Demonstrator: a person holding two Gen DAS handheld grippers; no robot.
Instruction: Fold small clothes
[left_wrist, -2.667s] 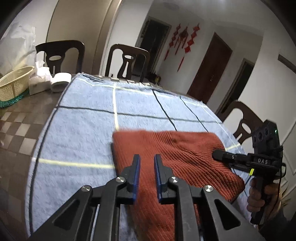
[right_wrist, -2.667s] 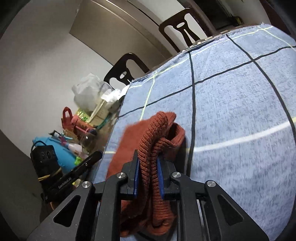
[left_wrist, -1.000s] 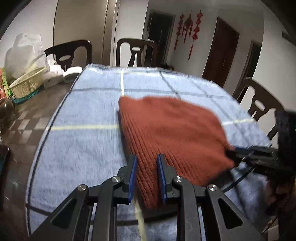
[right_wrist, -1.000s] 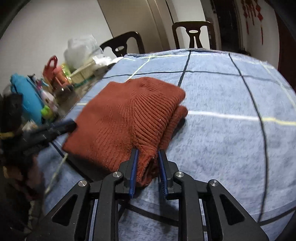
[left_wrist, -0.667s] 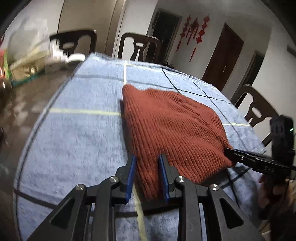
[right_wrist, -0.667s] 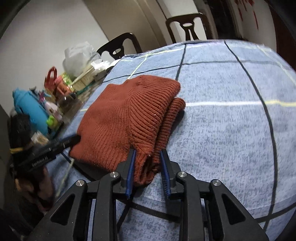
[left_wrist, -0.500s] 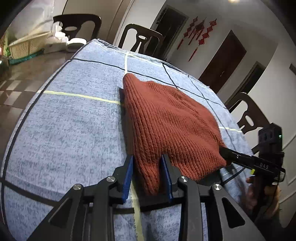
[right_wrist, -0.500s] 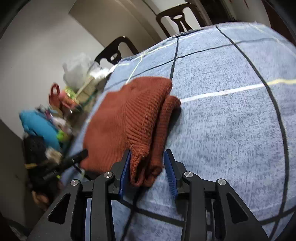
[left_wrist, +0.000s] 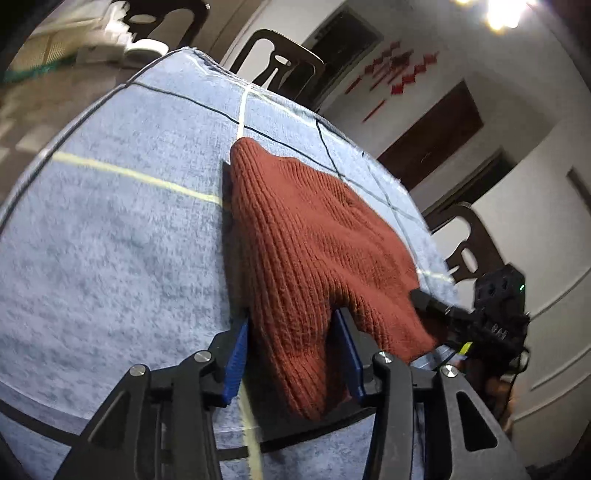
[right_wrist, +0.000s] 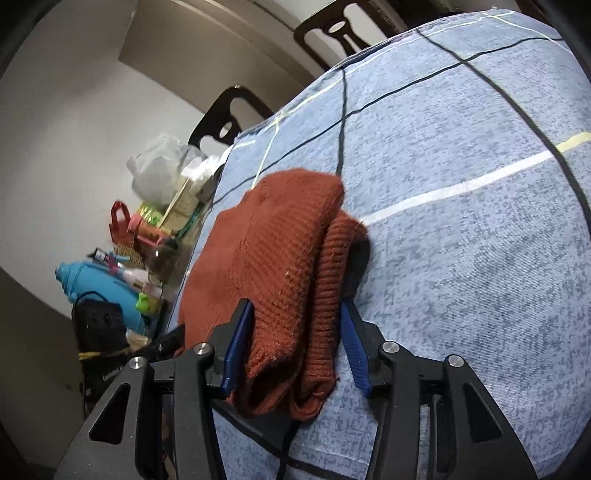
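A rust-red knitted sweater lies folded on the blue checked cloth that covers the table. My left gripper has its jaws opening around the sweater's near left corner, and the blue pads stand apart from the fabric. In the right wrist view the sweater shows its doubled, rolled edge. My right gripper is opening too, with that edge lying loose between its pads. Each gripper shows in the other's view: the right gripper at the sweater's far corner, the left gripper at the lower left.
Dark wooden chairs stand around the table. Beyond the cloth's left edge sit a white plastic bag, a red bag, a blue bottle and other clutter. The blue cloth stretches bare to the right of the sweater.
Both grippers went from shut on the sweater's near corners to open, and the fabric now lies loose between the pads. Both views rolled and sank a little toward the table.
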